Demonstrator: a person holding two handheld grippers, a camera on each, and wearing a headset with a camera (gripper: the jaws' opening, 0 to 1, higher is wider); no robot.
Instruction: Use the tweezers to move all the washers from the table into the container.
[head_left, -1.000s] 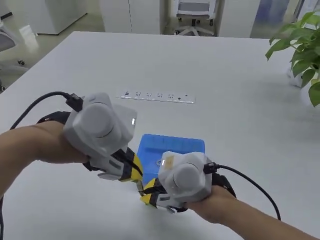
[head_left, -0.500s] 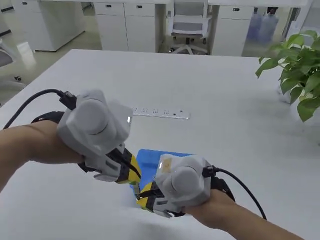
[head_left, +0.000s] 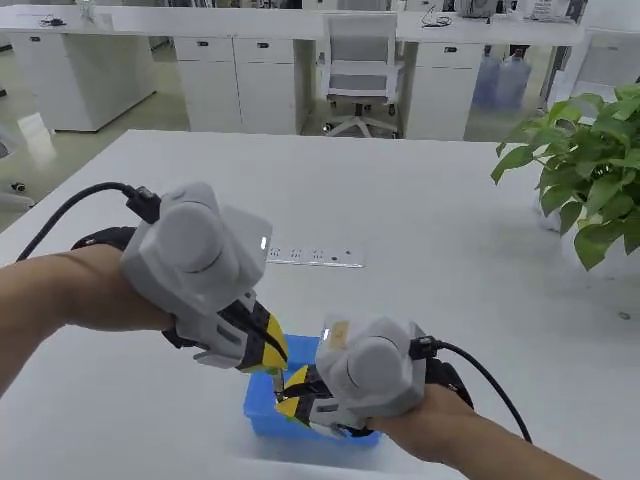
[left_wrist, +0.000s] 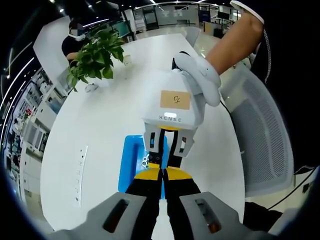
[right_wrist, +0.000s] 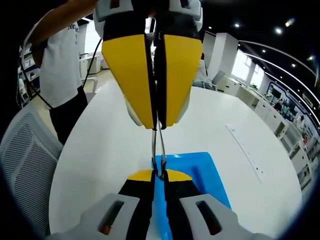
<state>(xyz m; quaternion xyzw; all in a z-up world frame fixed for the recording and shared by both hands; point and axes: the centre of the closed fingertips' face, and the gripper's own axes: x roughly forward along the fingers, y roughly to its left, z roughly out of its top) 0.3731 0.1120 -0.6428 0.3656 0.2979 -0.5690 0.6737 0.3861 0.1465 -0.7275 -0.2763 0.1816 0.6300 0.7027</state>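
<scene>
Above the blue container (head_left: 262, 420) my two grippers meet jaw to jaw. The left gripper (head_left: 272, 358) is shut on thin metal tweezers (right_wrist: 158, 145), whose two legs run from its yellow jaws down into the right gripper's jaws. The right gripper (head_left: 290, 395) is shut on the tweezers' other end. In the right gripper view, the left gripper (right_wrist: 159, 125) hangs from above and the right gripper (right_wrist: 160, 176) rises to meet it over the container (right_wrist: 200, 175). A small metal piece (left_wrist: 145, 161) glints over the container (left_wrist: 131, 165) beside the left gripper (left_wrist: 163, 172); whether it is a washer is unclear.
The white table (head_left: 420, 200) carries a flat power strip (head_left: 315, 257) beyond the grippers. A potted plant (head_left: 580, 190) stands at its right edge. An office chair (head_left: 360, 70) and cabinets are behind the table. A mesh chair (left_wrist: 270, 125) is at the near side.
The head camera has tilted up. Both grippers, still joined on the tweezers, now sit over the blue container rather than in front of it.
</scene>
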